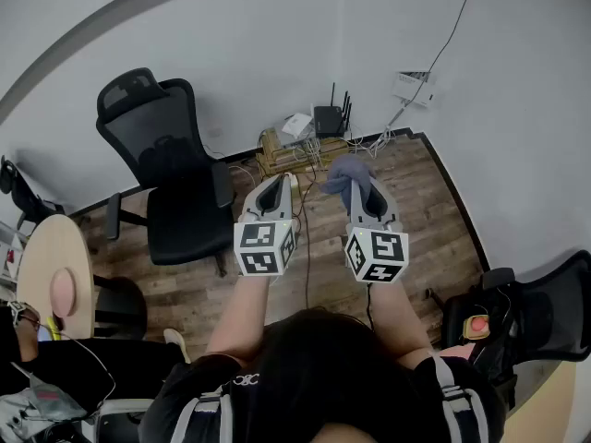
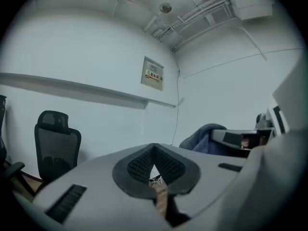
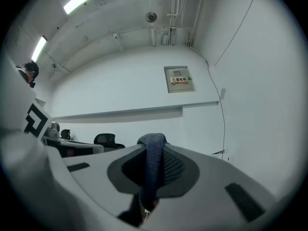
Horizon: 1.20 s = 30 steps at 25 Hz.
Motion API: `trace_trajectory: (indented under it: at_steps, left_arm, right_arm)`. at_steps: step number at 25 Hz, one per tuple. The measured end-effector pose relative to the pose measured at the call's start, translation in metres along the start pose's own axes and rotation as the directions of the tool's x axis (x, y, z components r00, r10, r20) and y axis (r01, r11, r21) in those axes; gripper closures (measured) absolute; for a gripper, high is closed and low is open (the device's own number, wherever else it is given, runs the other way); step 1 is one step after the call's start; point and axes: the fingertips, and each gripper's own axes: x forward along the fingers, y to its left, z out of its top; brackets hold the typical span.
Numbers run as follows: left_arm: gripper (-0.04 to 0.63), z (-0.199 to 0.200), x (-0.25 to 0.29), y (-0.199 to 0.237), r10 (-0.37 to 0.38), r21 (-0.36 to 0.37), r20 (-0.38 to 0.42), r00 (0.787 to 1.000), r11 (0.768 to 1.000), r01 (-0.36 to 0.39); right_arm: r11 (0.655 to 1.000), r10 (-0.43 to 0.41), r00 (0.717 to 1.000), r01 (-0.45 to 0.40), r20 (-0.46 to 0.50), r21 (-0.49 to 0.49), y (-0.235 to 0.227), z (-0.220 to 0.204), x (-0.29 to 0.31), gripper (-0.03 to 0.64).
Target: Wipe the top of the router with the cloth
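Counted one router (image 1: 328, 118) — black, antennas up, on the floor against the wall. Counted one cloth (image 1: 347, 173), blue-grey, pinched between the jaws of the right gripper (image 1: 362, 190) on the near side of the router, apart from it. Found left gripper (image 1: 275, 188) closed on nothing — near-left of router. Logged one black office chair (image 1: 171, 178) left of router.

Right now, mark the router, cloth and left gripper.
router (image 1: 327, 120), head view, top of its black case.
cloth (image 3: 154, 162), right gripper view, strip clamped between the jaws.
left gripper (image 1: 277, 185), head view, midway between its fingertips.
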Motion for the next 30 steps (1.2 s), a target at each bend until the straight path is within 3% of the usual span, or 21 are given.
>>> trace_trajectory:
  at_steps: [16, 25, 30]
  left_arm:
    - [0.595, 0.002, 0.011, -0.023, 0.016, 0.018, 0.0, 1.0, 1.0, -0.016]
    - [0.595, -0.01, 0.009, -0.063, 0.067, 0.002, 0.003, 0.998, 0.998, -0.067]
    - [0.595, -0.013, 0.012, -0.087, 0.059, 0.011, -0.003, 0.998, 0.998, -0.059]
  right_arm:
    - [0.999, 0.033, 0.999, -0.034, 0.035, 0.04, -0.019, 0.006, -0.003, 0.594]
    - [0.996, 0.086, 0.995, -0.087, 0.052, 0.026, -0.052, 0.004, -0.028, 0.594]
    - [0.996, 0.078, 0.996, -0.079, 0.041, 0.029, -0.072, 0.001, -0.04, 0.594]
